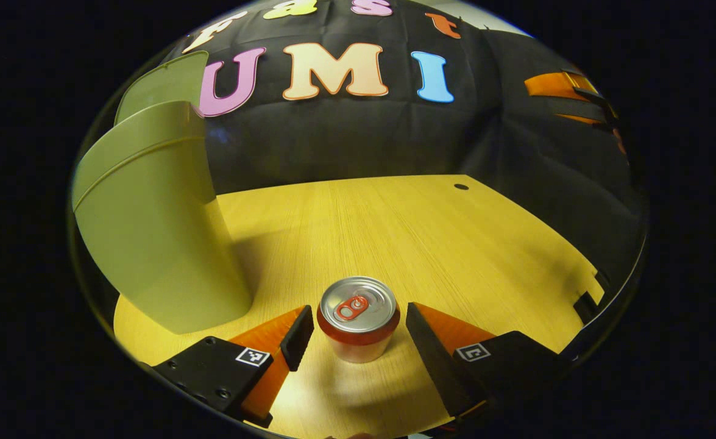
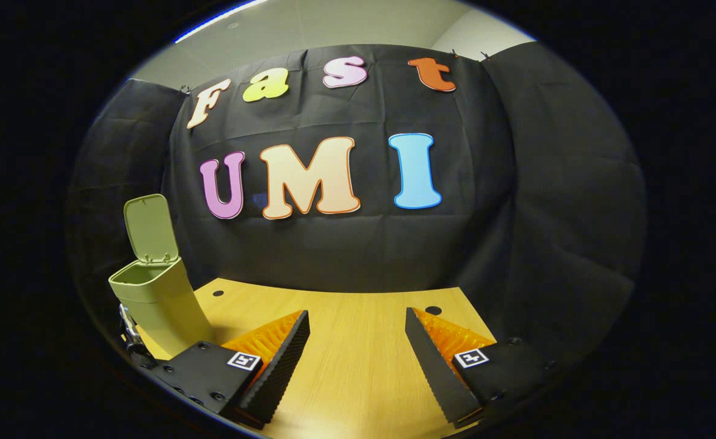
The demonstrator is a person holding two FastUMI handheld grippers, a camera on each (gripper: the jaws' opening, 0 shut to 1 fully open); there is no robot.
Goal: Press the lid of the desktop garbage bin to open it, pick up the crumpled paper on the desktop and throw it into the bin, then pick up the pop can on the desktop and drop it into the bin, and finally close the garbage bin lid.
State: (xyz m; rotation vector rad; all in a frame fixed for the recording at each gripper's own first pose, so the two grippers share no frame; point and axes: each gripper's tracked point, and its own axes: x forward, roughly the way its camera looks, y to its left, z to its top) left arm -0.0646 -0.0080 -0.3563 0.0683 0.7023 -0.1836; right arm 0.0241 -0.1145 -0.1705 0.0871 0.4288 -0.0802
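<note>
Down at the near edge of the left gripper view, the left gripper point(image 1: 358, 332) sits low over the wooden desktop point(image 1: 455, 244) with its jaws spread wide, and the pop can point(image 1: 358, 318) stands upright right in the gap between the two fingers. There's bare wood showing on both sides of the can, so neither finger is touching it. You can see the silver top with the red pull tab and a red band round the rim. Off to the left and very close to the camera is the olive-green garbage bin point(image 1: 156, 231), with its lid point(image 1: 166, 82) flipped up behind it against the black cloth wall point(image 1: 345, 140).

From the right gripper view you get stuff the other one doesn't give you: the bin point(image 2: 159, 302) is way over at the far left of the desk, small enough to see whole, lid point(image 2: 149, 228) standing upright on its hinge and the mouth open. Can't see down inside it though. The right gripper point(image 2: 358, 353) has its jaws apart too, with nothing between them, just plain desktop point(image 2: 358, 341).

As for the surface, it's a light wood-grain desk with a couple of small dark round holes near the far edge point(image 2: 433, 310). Black cloth wraps the back and sides of the booth, and above it in the right gripper view there's a pale ceiling point(image 2: 333, 24).
</note>
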